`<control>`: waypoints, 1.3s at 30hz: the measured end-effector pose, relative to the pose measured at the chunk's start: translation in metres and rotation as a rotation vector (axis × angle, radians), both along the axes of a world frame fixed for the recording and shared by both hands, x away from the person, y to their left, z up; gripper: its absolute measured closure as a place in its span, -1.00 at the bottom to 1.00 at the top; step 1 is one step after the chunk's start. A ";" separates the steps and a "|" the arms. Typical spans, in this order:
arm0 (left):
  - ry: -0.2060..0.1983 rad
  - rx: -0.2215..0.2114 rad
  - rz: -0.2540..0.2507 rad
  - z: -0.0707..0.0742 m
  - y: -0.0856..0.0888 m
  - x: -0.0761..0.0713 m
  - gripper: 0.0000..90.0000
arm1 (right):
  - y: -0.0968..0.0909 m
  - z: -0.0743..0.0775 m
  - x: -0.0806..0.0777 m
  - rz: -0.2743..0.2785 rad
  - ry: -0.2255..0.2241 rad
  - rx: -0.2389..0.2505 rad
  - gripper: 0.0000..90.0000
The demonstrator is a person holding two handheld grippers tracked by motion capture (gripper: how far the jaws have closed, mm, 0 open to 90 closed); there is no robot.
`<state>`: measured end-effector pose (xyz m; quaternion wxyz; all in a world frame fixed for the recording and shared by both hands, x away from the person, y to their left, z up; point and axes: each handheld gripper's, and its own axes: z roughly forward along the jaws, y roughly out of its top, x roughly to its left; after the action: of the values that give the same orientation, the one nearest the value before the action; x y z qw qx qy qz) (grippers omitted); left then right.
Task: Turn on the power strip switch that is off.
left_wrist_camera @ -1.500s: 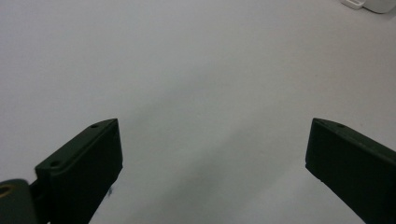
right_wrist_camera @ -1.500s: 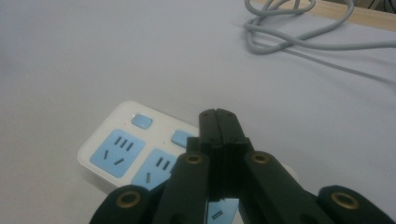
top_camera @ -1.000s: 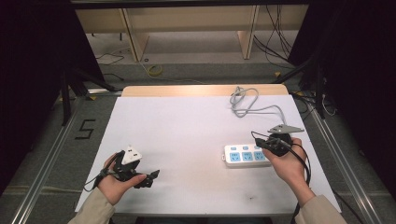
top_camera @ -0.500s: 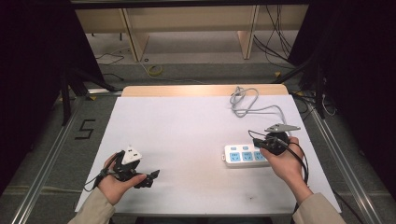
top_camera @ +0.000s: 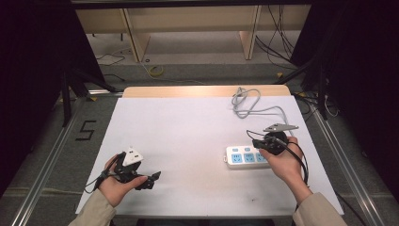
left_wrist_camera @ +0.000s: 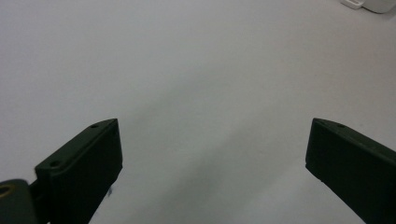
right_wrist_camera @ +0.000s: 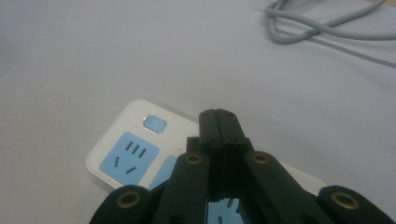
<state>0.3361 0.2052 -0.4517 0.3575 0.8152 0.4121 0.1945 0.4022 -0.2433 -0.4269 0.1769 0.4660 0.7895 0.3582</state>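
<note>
A white power strip (top_camera: 243,158) with blue sockets lies on the right half of the white table (top_camera: 197,136). Its grey cable (top_camera: 249,101) coils toward the far edge. My right gripper (top_camera: 258,141) hovers over the strip's right part with its jaws pressed together and nothing between them. In the right gripper view the shut tips (right_wrist_camera: 218,117) sit just above the power strip (right_wrist_camera: 133,156), near its blue button. My left gripper (top_camera: 151,180) rests at the near left, open, far from the strip. The left gripper view has bare table between the wide-apart fingers (left_wrist_camera: 84,163).
A wooden strip (top_camera: 207,91) borders the table's far edge. Beyond it are floor, shelf legs and loose cables (top_camera: 277,42). A metal rail (top_camera: 42,174) runs along the floor at the left. A corner of the power strip (left_wrist_camera: 369,3) peeks in at the left gripper view's top right.
My right gripper has drifted slightly left over the power strip. The left gripper has stayed where it was.
</note>
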 end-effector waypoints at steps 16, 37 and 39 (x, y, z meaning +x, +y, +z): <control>0.001 -0.002 -0.001 0.000 0.000 0.000 -0.93 | 0.004 -0.001 0.006 -0.006 0.039 -0.022 1.00; 0.002 -0.002 0.000 0.000 0.000 0.000 -0.93 | 0.012 -0.002 0.014 -0.006 0.092 -0.050 1.00; 0.003 -0.001 0.000 0.000 0.000 0.000 -0.93 | 0.012 -0.002 0.015 -0.008 0.096 -0.052 1.00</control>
<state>0.3363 0.2054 -0.4519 0.3576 0.8153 0.4126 0.1930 0.4168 -0.2315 -0.4291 0.1520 0.4810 0.8043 0.3141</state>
